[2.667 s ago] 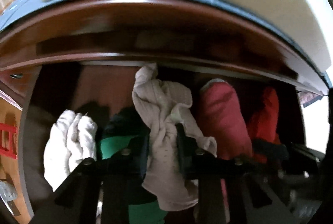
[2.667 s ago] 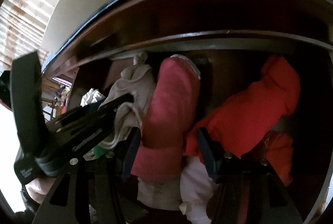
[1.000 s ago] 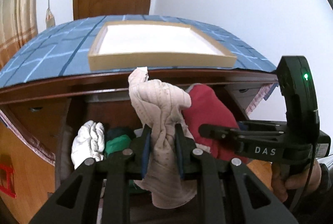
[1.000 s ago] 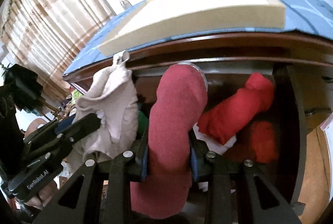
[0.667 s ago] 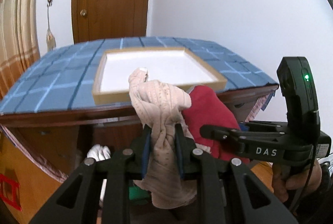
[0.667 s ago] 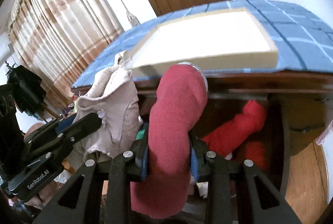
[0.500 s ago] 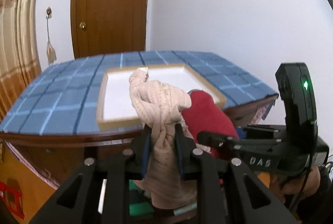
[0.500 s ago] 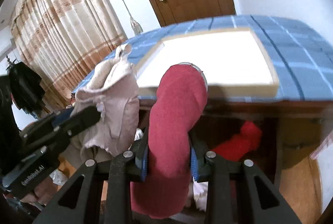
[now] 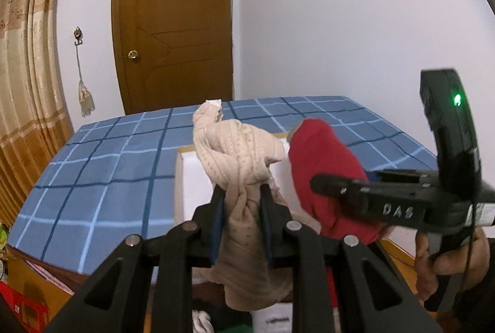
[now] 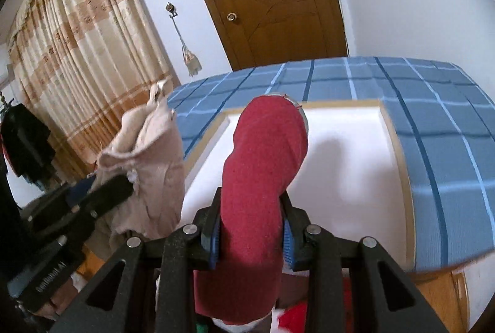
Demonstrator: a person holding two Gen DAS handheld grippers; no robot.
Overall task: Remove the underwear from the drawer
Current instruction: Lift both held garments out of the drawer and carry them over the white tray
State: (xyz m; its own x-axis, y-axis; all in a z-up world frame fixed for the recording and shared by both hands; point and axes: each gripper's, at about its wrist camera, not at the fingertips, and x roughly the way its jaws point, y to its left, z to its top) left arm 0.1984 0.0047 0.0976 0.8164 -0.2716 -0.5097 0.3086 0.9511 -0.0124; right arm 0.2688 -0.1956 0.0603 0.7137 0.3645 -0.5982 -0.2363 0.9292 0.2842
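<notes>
My left gripper is shut on a beige, dotted pair of underwear that stands up twisted between its pads and hangs below them. My right gripper is shut on a rolled dark red pair of underwear. Both are held up in front of a shallow white tray with a tan rim on the blue checked tabletop. In the left wrist view the red underwear and the right gripper's black body are at the right. The beige underwear shows at the left of the right wrist view.
The open drawer lies low and mostly hidden; bits of white, green and red cloth show at the bottom edges. A brown door and a white wall stand behind the table. Striped curtains hang at the left. A hand holds the right gripper's handle.
Both grippers have risen out of the drawer with their underwear. The view has climbed from the drawer's inside to above the tabletop, and the tray now lies below and behind the garments.
</notes>
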